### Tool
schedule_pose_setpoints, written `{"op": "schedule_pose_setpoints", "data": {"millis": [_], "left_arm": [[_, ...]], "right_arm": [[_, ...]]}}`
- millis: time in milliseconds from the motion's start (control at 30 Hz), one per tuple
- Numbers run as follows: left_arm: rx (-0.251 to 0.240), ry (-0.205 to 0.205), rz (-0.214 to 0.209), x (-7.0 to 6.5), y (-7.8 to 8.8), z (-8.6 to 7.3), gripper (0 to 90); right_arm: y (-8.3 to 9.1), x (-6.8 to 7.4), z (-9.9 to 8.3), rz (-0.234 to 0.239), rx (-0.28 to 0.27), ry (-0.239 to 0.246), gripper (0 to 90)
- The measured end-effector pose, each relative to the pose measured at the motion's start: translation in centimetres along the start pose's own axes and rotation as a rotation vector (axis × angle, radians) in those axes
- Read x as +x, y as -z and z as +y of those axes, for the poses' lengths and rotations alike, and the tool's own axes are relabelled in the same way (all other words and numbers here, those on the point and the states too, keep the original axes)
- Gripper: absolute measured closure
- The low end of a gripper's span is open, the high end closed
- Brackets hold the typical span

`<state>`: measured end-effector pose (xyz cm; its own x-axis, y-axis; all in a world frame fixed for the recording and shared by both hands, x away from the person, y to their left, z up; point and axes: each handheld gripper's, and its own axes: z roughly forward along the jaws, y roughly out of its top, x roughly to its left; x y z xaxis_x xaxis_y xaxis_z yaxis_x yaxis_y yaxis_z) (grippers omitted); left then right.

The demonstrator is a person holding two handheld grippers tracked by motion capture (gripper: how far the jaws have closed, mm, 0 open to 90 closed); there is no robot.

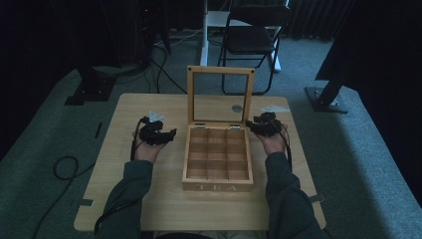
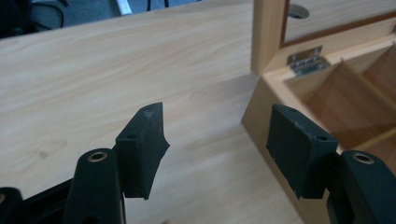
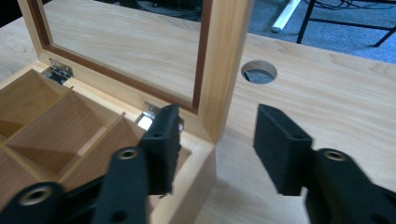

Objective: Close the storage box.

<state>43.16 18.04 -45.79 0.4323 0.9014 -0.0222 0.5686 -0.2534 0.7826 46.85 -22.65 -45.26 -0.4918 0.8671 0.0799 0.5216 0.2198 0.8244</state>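
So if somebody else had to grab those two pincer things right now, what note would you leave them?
Left gripper: open, holding nothing, beside the tea box at its left rear corner.
Right gripper: open, holding nothing, its jaws either side of the upright lid at its right edge.
Done: the lid stands open; the compartments look empty.
Left: probably closing the lid.

A wooden tea box (image 1: 217,162) sits in the middle of the light wooden counter (image 1: 129,199), its glass-paned lid (image 1: 220,94) standing upright at the back and its compartments bare. The left hand-held gripper (image 1: 171,134) hovers just beside the box's back left corner, and the right hand-held gripper (image 1: 250,127) is at its back right corner, near the hinge. Beyond the counter, a black folding chair (image 1: 254,37) stands on grey carpet (image 1: 378,164).
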Motion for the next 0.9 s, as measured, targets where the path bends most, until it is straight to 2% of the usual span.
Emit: {"op": "schedule_pose_setpoints", "data": {"millis": [167,233,300,400,467,533,600,667,733,800,900], "left_arm": [[-0.001,-0.011,-0.017,-0.4,-0.7,1.0,37.1],[-0.003,-0.015,-0.020,-0.8,-1.0,1.3,37.1],[-0.004,-0.018,-0.023,-0.9,-1.0,1.4,37.0],[-0.006,-0.033,-0.030,-1.1,-1.1,1.5,36.8],[-0.007,-0.044,-0.029,-1.2,-1.1,1.7,36.7],[-0.010,-0.039,-0.027,-1.1,-1.1,1.8,36.7],[-0.017,-0.031,-0.033,-1.0,-1.0,1.8,36.8],[-0.016,-0.028,-0.031,-0.9,-1.1,1.8,36.7],[-0.012,-0.029,-0.037,-0.9,-1.1,1.7,36.7],[-0.010,-0.032,-0.034,-0.8,-1.2,1.8,36.7],[-0.018,-0.017,-0.041,-0.9,-1.2,2.0,37.4]], "right_arm": [[-0.7,0.0,1.1,0.002,-0.017,-0.003,55.2],[-1.3,-0.1,2.0,-0.001,-0.027,0.005,50.7],[-1.5,-0.2,2.2,0.000,-0.028,0.003,50.9],[-1.8,-0.5,3.0,0.025,-0.081,-0.008,53.3],[-1.9,-0.6,3.2,0.027,-0.075,-0.016,53.3],[-2.2,-0.7,3.6,0.031,-0.075,-0.012,53.2],[-2.4,-0.8,4.0,0.057,-0.099,-0.024,53.4],[-2.8,-0.9,4.4,0.066,-0.080,-0.031,53.1],[-2.9,-1.0,4.7,0.067,-0.073,-0.015,53.1],[-2.8,-1.1,4.8,0.071,-0.078,-0.008,54.7],[-2.5,-1.3,4.6,0.091,-0.095,-0.025,56.5]]}}
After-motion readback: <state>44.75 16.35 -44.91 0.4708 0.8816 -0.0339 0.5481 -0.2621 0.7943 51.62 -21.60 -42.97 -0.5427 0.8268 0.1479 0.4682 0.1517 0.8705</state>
